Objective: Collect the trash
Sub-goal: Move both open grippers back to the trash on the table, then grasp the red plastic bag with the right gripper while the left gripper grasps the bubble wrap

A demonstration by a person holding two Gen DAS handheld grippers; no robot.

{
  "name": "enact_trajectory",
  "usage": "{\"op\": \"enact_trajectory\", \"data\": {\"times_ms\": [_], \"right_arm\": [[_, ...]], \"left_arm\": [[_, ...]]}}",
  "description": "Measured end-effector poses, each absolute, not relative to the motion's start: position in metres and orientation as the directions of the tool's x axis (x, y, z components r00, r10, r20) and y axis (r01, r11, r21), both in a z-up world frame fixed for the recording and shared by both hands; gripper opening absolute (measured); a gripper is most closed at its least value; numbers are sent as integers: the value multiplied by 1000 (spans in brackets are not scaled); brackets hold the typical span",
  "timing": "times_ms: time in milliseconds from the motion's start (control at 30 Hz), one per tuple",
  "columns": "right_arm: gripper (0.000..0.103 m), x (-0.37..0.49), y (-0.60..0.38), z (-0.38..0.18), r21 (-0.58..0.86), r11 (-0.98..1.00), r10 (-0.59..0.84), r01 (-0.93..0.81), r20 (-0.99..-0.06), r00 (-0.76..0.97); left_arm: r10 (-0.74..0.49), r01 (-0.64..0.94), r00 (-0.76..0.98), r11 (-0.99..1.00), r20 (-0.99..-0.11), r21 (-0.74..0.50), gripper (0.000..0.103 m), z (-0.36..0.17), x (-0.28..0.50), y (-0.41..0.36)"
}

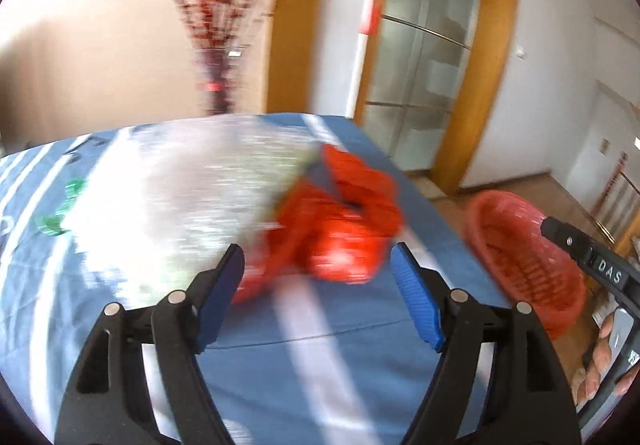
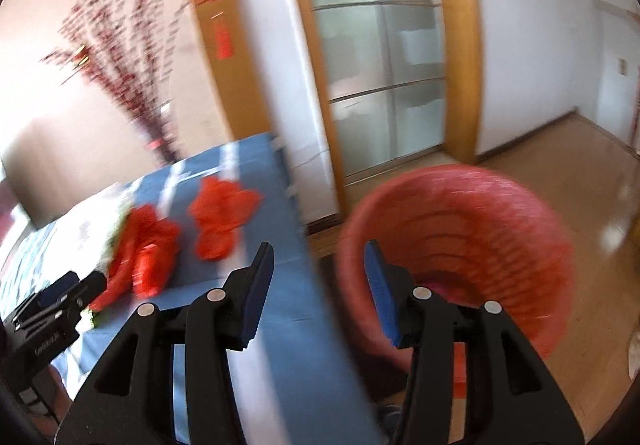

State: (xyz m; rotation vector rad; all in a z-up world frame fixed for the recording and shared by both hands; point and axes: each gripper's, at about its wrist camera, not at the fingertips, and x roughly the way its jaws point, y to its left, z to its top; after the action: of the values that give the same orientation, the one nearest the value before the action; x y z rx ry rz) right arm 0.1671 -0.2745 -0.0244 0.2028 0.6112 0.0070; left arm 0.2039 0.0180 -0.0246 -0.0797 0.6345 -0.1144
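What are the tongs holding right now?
Nothing. The left tongs and the right tongs are both open and empty.

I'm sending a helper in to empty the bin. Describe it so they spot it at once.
Find the table with the blue cloth. On the wooden floor just off its edge stands the bin, a round red basket with ribbed mesh walls. Unlike the crumpled red bags on the table, it is rigid and open-topped.
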Motion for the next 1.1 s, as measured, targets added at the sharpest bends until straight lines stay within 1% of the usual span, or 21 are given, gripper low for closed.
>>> {"op": "enact_trajectory", "data": {"times_ms": [100,233,367,633,800,867,1000,1100], "right_arm": [[48,183,-235,-34,213,976,164,-42,-597,785],[48,202,-194,-45,233,963,253,-132,-627,737],[48,221,-165,-52,250,952,298,-174,-646,703],[47,247,-142,-70,262,952,299,-157,-686,663],[31,253,-133,-77,257,952,303,-168,-705,641],[27,249,-132,-76,245,954,297,-172,-700,650],[25,238,-138,-70,248,954,298,-171,-690,660],[25,226,-147,-64,222,962,269,-157,-682,680]], "left_arm": [[-68,11,810,995,-582,-101,75,-22,198,49],[-16,-51,820,994,-572,-101,76,-19,191,80],[13,-94,822,989,-569,-113,77,-18,187,104],[21,-125,817,982,-576,-142,77,-23,187,137],[8,-123,815,980,-579,-159,77,-25,190,142],[1,-118,815,979,-580,-165,77,-24,191,142],[-9,-109,815,980,-580,-168,77,-22,198,140],[-20,-96,811,981,-585,-167,78,-20,206,135]]}}
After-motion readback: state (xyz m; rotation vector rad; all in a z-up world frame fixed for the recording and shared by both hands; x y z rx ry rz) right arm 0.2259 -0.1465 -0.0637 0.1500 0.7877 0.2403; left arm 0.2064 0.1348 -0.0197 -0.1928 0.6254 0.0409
